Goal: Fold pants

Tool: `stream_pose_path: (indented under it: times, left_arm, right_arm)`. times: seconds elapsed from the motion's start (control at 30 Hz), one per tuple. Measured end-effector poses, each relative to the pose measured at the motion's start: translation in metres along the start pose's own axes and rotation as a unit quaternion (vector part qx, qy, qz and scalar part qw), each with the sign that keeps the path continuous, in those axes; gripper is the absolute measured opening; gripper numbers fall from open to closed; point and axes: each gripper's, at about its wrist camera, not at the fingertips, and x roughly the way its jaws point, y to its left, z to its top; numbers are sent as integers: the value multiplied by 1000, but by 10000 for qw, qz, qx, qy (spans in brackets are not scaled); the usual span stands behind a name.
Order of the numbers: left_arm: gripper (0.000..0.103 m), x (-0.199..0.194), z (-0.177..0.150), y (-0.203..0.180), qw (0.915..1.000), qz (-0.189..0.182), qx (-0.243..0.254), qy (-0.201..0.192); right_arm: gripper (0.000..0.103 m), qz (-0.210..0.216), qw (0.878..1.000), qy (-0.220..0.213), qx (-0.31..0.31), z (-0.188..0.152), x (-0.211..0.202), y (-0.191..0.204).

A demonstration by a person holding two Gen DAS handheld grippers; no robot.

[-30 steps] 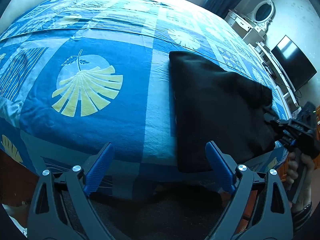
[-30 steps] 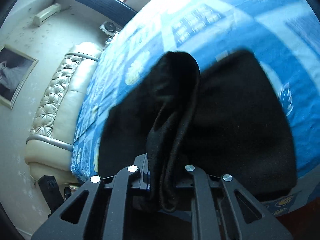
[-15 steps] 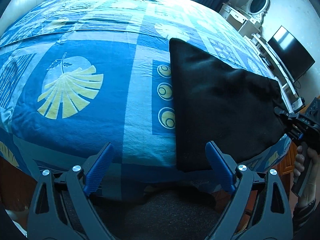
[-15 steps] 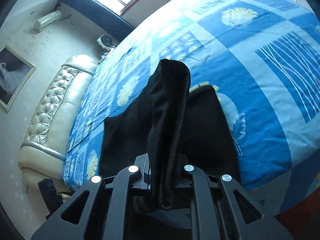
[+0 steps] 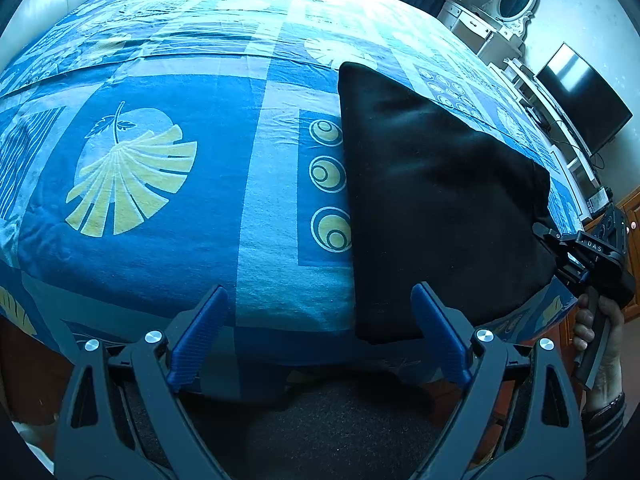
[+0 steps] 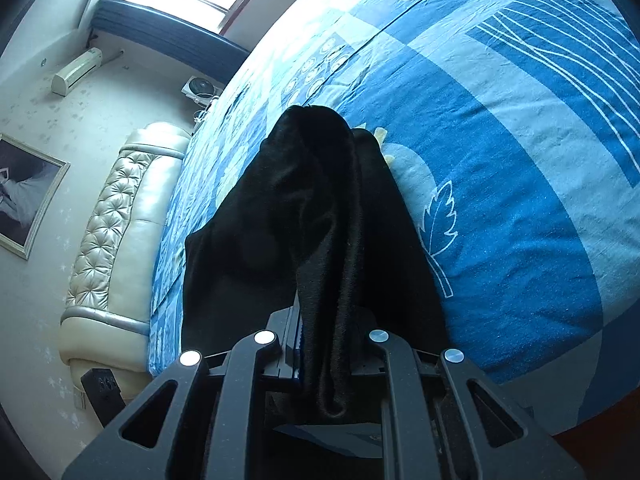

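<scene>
The black pants (image 5: 432,208) lie folded on the blue patterned bed (image 5: 160,220), reaching to its near edge. My left gripper (image 5: 320,344) is open and empty, hovering at the bed's near edge, its right finger (image 5: 436,336) over the pants' near left corner. My right gripper (image 6: 324,356) is shut on a bunched edge of the pants (image 6: 316,216) and holds it off the bed; it also shows in the left wrist view (image 5: 560,256) at the pants' right side.
A cream padded headboard (image 6: 108,236) borders the bed. A dresser with oval mirror (image 5: 500,20) and a dark TV (image 5: 584,96) stand along the far right wall. An air conditioner (image 6: 76,72) hangs near the window. Floor lies below the bed's near edge.
The right gripper has drawn the pants to the right across the bed, uncovering the ring pattern left of them. The held edge now drapes more steeply. The left gripper stays open.
</scene>
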Motion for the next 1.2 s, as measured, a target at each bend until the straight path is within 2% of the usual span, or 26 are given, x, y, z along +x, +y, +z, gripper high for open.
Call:
stream_pose_path:
  times: [0.43, 0.77, 0.87, 0.93, 1.03, 1.1, 1.2]
  left_arm:
    - [92, -4, 1, -1, 10000, -28, 1, -69]
    - [92, -8, 1, 2, 9999, -10, 14, -103]
    - [92, -8, 2, 3, 9999, -9, 6, -110]
    - [92, -8, 2, 3, 9999, -7, 23, -113]
    - [92, -11, 4, 4, 9999, -34, 45, -137]
    - [92, -13, 7, 7, 9997, -212, -10, -148]
    - [92, -15, 12, 14, 9972, -711, -224, -101]
  right_arm:
    - [17, 176, 9997, -9, 196, 1, -14, -22]
    - [19, -54, 9991, -233, 363, 0, -42, -36]
    - [27, -437, 9977, -367, 353, 0, -55, -39]
    - [34, -356, 9968, -500, 504, 2, -68, -44]
    - [54, -181, 9947, -748, 686, 4, -90, -46]
    - [64, -61, 9931, -933, 707, 6, -104, -43]
    - [72, 244, 9904, -1130, 762, 9, -120, -38]
